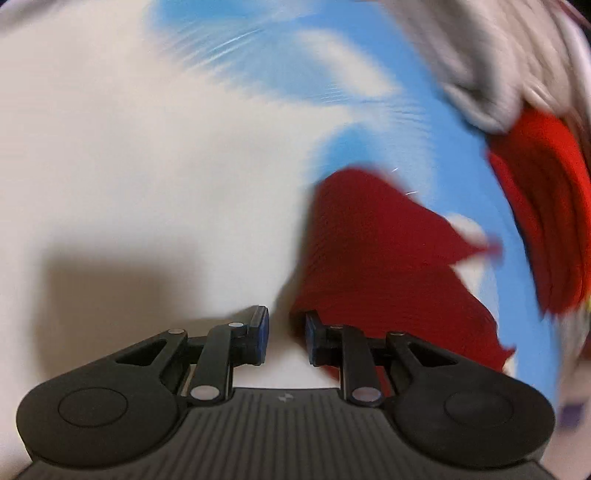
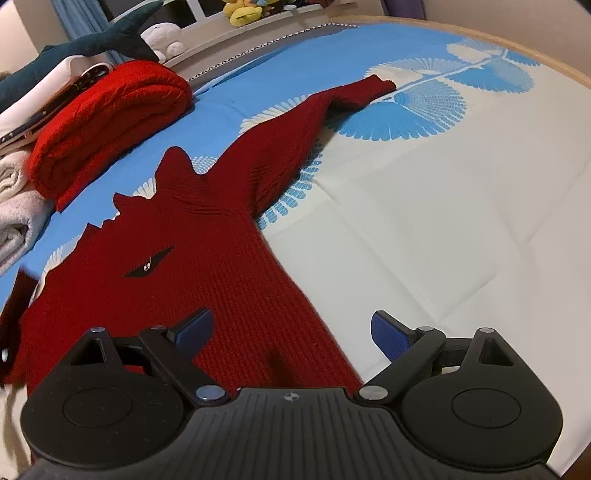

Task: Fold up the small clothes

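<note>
A dark red knit sweater (image 2: 207, 258) lies spread flat on the blue and white bedspread (image 2: 443, 221), one sleeve (image 2: 332, 107) stretched toward the far side. My right gripper (image 2: 291, 325) hovers open and wide over the sweater's near hem, holding nothing. The left wrist view is smeared by motion. There my left gripper (image 1: 286, 325) points down at the bedspread (image 1: 147, 147), jaws narrowly apart with only white sheet between them. Its right finger (image 1: 312, 339) sits at the edge of the dark red sweater (image 1: 369, 258).
A folded bright red sweater (image 2: 107, 122) lies at the far left, beside folded pale towels (image 2: 14, 214). It shows in the left wrist view as the bright red sweater (image 1: 546, 206). A plush shark (image 2: 92, 37) and yellow toys (image 2: 243, 14) line the headboard. The bed's wooden edge (image 2: 554, 66) curves at right.
</note>
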`<state>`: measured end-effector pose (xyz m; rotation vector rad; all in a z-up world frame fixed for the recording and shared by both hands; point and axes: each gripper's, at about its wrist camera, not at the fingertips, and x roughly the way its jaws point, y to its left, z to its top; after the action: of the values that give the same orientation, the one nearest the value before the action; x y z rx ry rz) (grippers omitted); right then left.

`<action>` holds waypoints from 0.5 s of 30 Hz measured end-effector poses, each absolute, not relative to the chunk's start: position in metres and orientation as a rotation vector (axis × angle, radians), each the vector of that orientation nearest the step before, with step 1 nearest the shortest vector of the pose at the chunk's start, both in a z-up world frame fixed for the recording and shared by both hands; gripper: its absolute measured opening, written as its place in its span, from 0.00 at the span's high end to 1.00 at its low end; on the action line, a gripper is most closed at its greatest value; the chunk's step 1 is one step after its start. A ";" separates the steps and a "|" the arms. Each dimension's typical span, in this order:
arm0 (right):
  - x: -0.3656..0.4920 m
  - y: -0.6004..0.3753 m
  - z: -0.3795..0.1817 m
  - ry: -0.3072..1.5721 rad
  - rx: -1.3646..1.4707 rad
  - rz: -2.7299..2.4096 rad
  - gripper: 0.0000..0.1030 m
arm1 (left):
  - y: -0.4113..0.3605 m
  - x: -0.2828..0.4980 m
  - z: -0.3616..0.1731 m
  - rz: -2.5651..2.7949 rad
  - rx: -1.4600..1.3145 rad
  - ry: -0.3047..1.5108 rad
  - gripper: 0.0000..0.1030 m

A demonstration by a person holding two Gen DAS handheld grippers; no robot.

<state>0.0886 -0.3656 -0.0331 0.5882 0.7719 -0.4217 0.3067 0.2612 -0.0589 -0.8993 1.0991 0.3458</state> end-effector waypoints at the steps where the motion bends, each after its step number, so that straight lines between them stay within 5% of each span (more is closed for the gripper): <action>1: 0.089 -0.365 -0.033 0.776 0.594 -0.417 0.10 | 0.273 0.296 -0.067 0.363 -0.958 1.087 0.98; 3: 0.090 -0.362 -0.034 0.780 0.591 -0.411 0.10 | 0.290 0.285 -0.066 0.407 -1.001 1.066 0.97; 4: 0.090 -0.361 -0.035 0.782 0.583 -0.410 0.10 | 0.294 0.284 -0.059 0.417 -0.972 1.056 0.88; 6: 0.091 -0.358 -0.036 0.791 0.572 -0.408 0.10 | 0.292 0.289 -0.035 0.442 -0.822 0.995 0.60; 8: 0.093 -0.357 -0.039 0.803 0.572 -0.414 0.10 | 0.281 0.299 -0.011 0.438 -0.674 0.927 0.19; 15: 0.105 -0.348 -0.046 0.846 0.543 -0.407 0.10 | 0.195 0.384 0.024 0.182 -0.292 0.926 0.09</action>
<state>0.1047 -0.3478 -0.0460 0.5430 0.8457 -0.4067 0.3835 0.1950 0.0241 -0.2922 0.9259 0.1821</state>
